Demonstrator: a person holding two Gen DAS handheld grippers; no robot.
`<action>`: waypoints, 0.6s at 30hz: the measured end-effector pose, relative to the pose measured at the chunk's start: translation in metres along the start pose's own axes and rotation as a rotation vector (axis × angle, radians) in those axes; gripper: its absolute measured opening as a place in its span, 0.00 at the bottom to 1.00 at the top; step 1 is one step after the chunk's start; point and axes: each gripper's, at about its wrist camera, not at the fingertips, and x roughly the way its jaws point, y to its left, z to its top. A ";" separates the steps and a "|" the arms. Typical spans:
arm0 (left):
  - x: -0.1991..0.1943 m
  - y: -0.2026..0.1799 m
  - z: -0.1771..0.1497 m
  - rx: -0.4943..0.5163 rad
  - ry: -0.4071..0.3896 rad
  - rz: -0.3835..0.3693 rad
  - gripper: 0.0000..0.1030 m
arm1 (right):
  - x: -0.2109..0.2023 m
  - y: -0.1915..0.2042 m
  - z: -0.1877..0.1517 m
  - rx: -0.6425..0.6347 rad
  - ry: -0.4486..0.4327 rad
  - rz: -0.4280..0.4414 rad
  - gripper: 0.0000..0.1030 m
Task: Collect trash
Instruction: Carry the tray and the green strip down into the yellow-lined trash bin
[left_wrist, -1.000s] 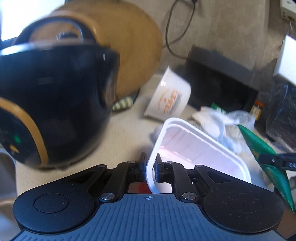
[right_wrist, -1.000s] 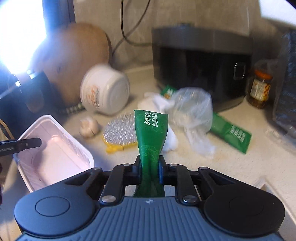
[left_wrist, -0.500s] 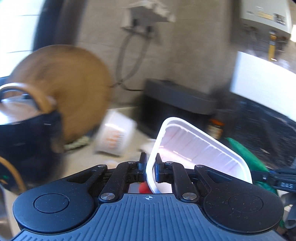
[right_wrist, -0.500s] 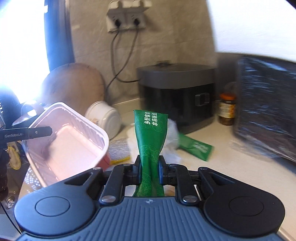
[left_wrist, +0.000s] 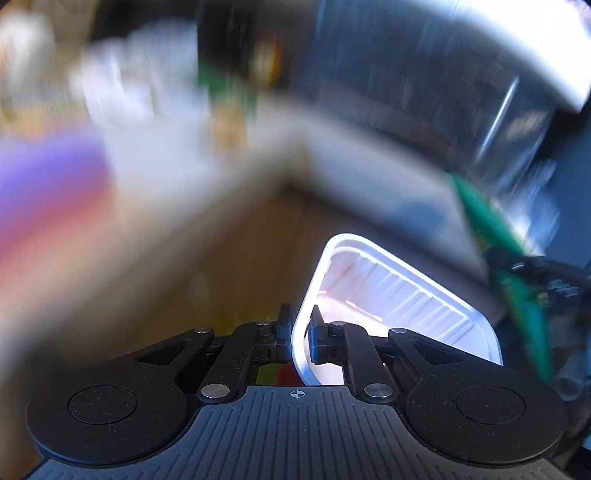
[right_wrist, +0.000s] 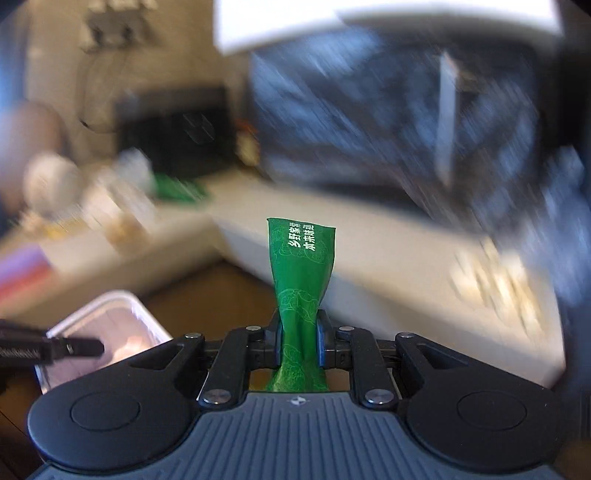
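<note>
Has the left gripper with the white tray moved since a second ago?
Yes. The left gripper, shut on the white tray, has swung off the counter: the counter edge now sits ahead of it, with brown floor below.

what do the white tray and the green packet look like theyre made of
White tray: likely thin moulded plastic or foam, matte, with ribbed walls and a rolled rim. Green packet: probably printed plastic film, slightly glossy, pinched and creased where the fingers squeeze it.
</note>
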 end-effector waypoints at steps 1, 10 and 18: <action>0.025 0.004 -0.011 -0.028 0.043 0.006 0.12 | 0.007 -0.009 -0.015 0.022 0.037 -0.003 0.16; 0.188 0.039 -0.081 -0.210 0.214 0.250 0.12 | 0.048 -0.049 -0.104 0.168 0.222 0.016 0.15; 0.283 0.048 -0.130 -0.290 0.329 0.274 0.20 | 0.073 -0.056 -0.137 0.198 0.299 0.004 0.15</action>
